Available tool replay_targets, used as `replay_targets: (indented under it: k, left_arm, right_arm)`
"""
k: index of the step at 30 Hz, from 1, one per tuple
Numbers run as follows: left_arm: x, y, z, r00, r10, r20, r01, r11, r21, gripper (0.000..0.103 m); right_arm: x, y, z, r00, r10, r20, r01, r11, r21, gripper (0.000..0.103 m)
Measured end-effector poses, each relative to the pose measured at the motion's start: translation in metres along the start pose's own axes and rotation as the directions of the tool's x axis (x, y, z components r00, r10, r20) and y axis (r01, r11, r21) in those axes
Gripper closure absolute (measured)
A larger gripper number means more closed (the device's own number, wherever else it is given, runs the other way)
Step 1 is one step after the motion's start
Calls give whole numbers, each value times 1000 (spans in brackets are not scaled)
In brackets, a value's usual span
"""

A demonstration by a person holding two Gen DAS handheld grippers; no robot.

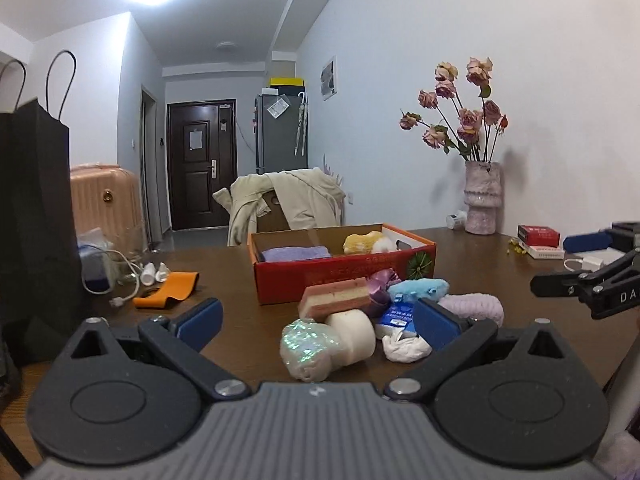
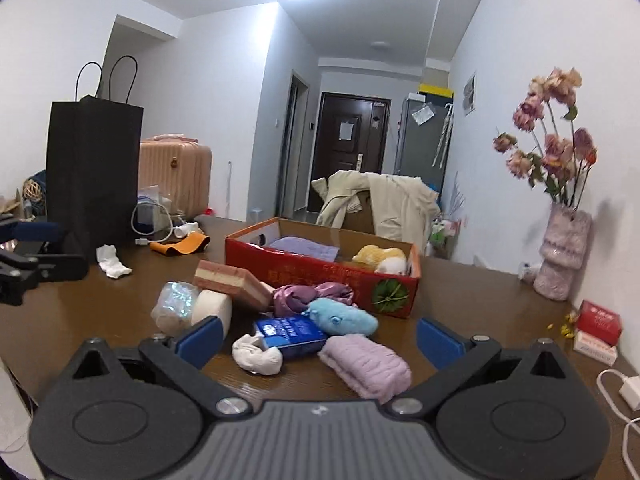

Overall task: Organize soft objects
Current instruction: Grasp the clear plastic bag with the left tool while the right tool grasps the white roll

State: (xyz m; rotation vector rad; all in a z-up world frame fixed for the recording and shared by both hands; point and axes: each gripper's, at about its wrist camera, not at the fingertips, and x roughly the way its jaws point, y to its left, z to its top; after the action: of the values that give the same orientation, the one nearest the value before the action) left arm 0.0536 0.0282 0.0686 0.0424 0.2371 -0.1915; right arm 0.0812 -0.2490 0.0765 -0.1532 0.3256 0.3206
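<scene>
left gripper (image 1: pixel 316 320) open | white roll (image 1: pixel 352 336) ahead | red box (image 1: pixel 340 276) behind

The print on the blue packet (image 2: pixel 290 335) ahead of the right tool is too small to be read. The packet's far end is covered by the blue plush (image 2: pixel 343 317). Beyond it, the purple towel (image 2: pixel 306 249) is half hidden by the red box (image 2: pixel 320 280) wall. The black bag (image 1: pixel 34 216) is cut off at the left edge.
</scene>
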Motion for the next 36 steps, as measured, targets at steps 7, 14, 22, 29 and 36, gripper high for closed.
replay_targets:
  k: [7, 14, 22, 29, 36]
  left_arm:
    - [32, 10, -18, 995, -3, -99, -3, 998, -56, 0]
    - [74, 16, -26, 986, -24, -166, 9, 996, -92, 0]
    - [120, 30, -35, 973, -58, -222, 18, 984, -178, 14]
    - [144, 56, -43, 944, -168, -283, 70, 942, -327, 57]
    - [133, 70, -45, 946, -172, -274, 74, 939, -335, 66]
  right_arm:
    - [22, 1, -15, 998, 34, -46, -30, 995, 95, 2]
    - [53, 3, -18, 991, 108, -85, -94, 983, 156, 14]
    - [94, 19, -14, 982, 144, -119, -123, 978, 169, 22]
    - [128, 31, -6, 970, 205, -129, -174, 961, 216, 29]
    - [174, 59, 4, 942, 286, -175, -230, 931, 284, 49]
